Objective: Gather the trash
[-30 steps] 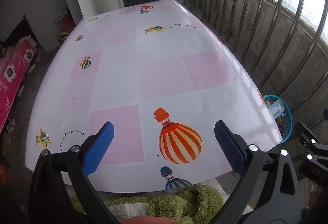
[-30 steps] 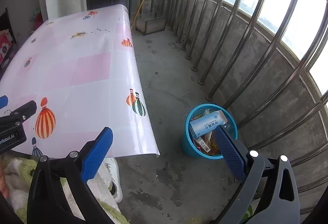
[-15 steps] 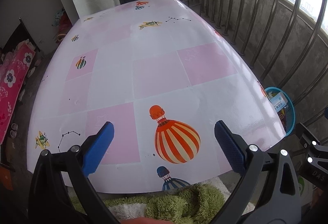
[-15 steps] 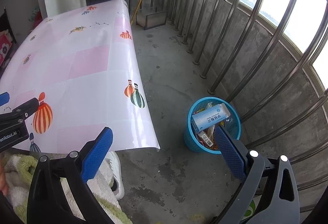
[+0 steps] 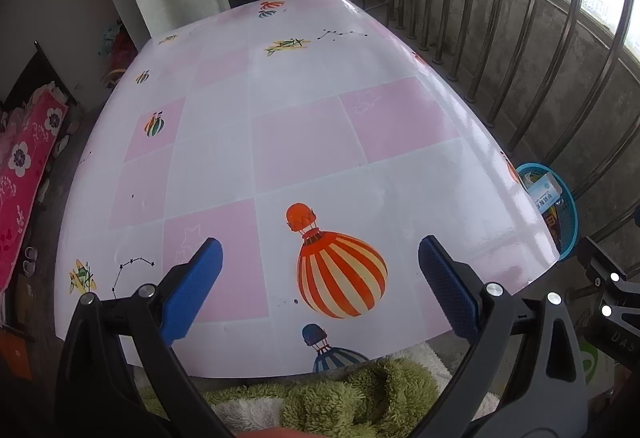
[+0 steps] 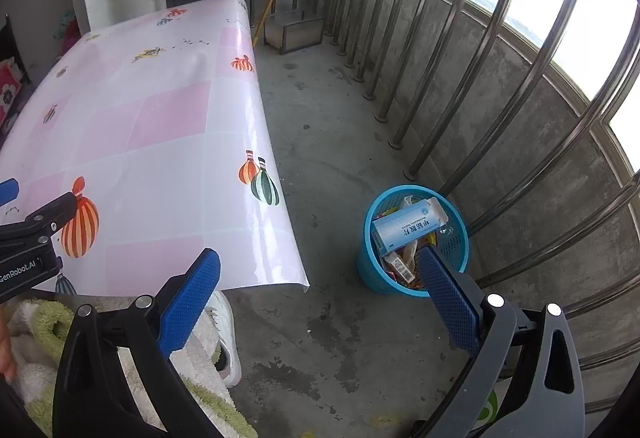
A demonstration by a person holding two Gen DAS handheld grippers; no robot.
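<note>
Right wrist view: both claws, left (image 5: pixel 320 282) and right (image 6: pixel 320 278), spread and empty, desk (image 5: pixel 304 141) bare to every edge, trash box (image 6: pixel 408 228) topping full bin (image 6: pixel 370 258) beside desk's right edge, collecting seemingly done.

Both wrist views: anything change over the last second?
Only a slight drift of both cameras, so the scene shifts a little in view. The left gripper and right gripper stay open and hold nothing. The white box still lies on top in the blue basket; nothing taken or let go.
</note>
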